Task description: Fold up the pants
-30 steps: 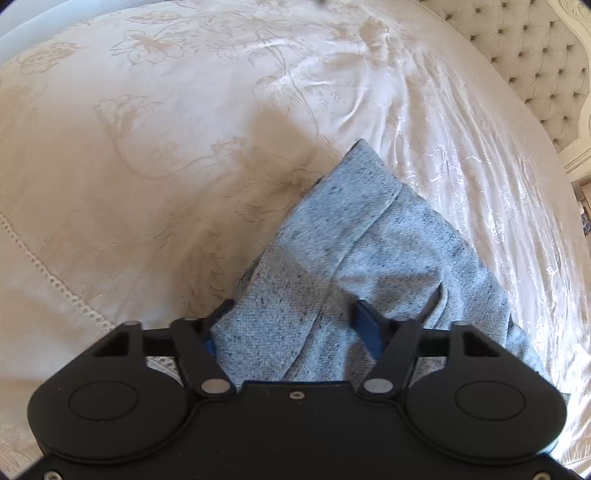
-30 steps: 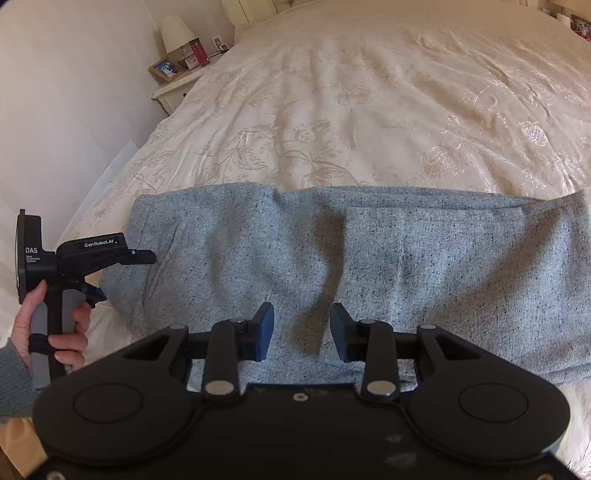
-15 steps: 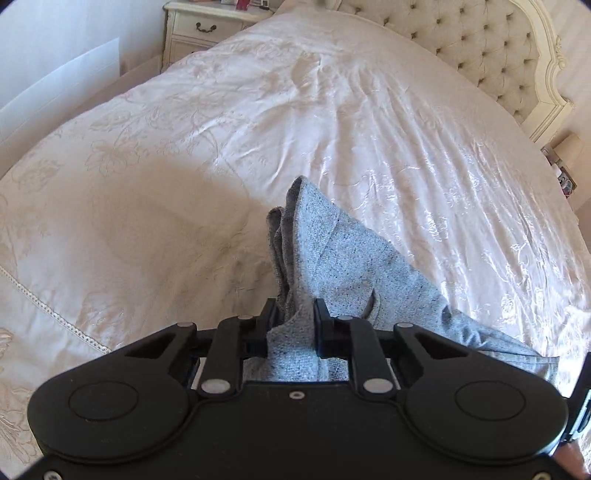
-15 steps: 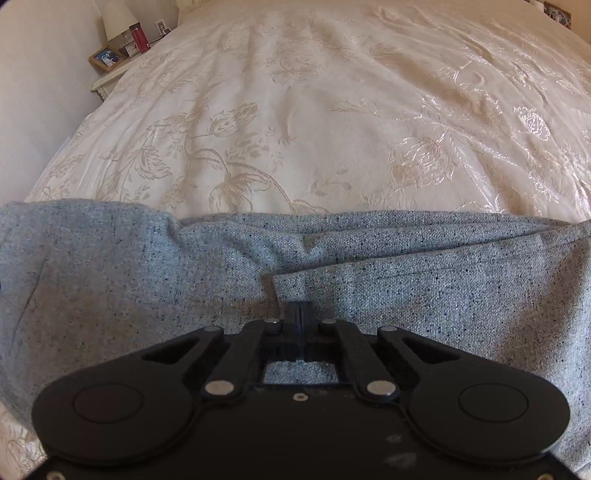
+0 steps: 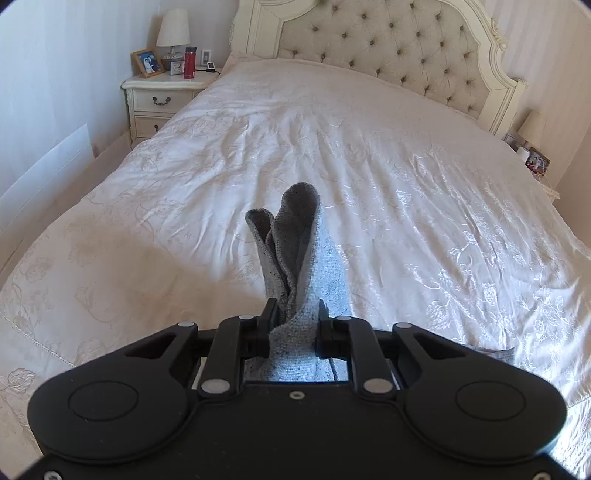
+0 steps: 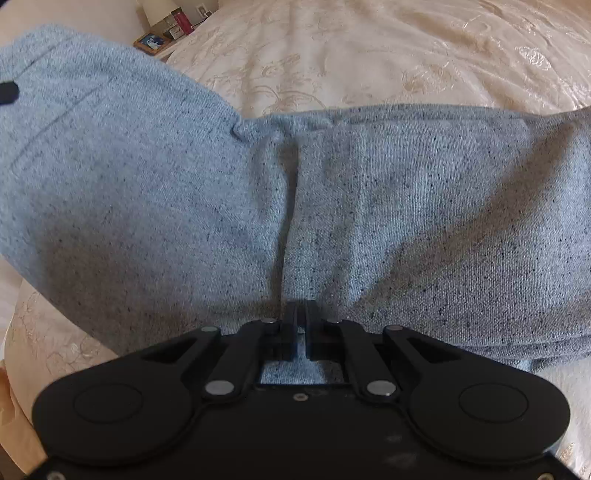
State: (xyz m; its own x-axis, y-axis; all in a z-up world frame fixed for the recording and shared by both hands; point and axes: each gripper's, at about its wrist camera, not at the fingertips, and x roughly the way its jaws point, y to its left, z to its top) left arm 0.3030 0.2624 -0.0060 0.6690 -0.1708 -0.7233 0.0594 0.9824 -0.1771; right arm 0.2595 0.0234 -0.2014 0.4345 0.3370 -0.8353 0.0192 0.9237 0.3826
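The grey speckled pants [image 6: 369, 206] lie folded lengthwise across the cream bedspread [image 6: 369, 51] in the right wrist view. My right gripper [image 6: 301, 314] is shut on the pants' near edge at the middle. In the left wrist view my left gripper [image 5: 294, 314] is shut on a bunched end of the pants [image 5: 295, 236], which stands up between the fingers above the bed [image 5: 369, 147]. In the right wrist view the left end of the pants is raised off the bed [image 6: 92, 147].
A tufted headboard [image 5: 388, 48] stands at the far end of the bed. A nightstand [image 5: 162, 99] with a lamp [image 5: 173, 35], photo frame and red bottle is at the far left. A second small table with items sits at the far right [image 5: 532, 155].
Both grippers closed on the pants. The left gripper lifted its end off the bed and tilted up toward the headboard. The right gripper moved in to the near edge and raised the cloth.
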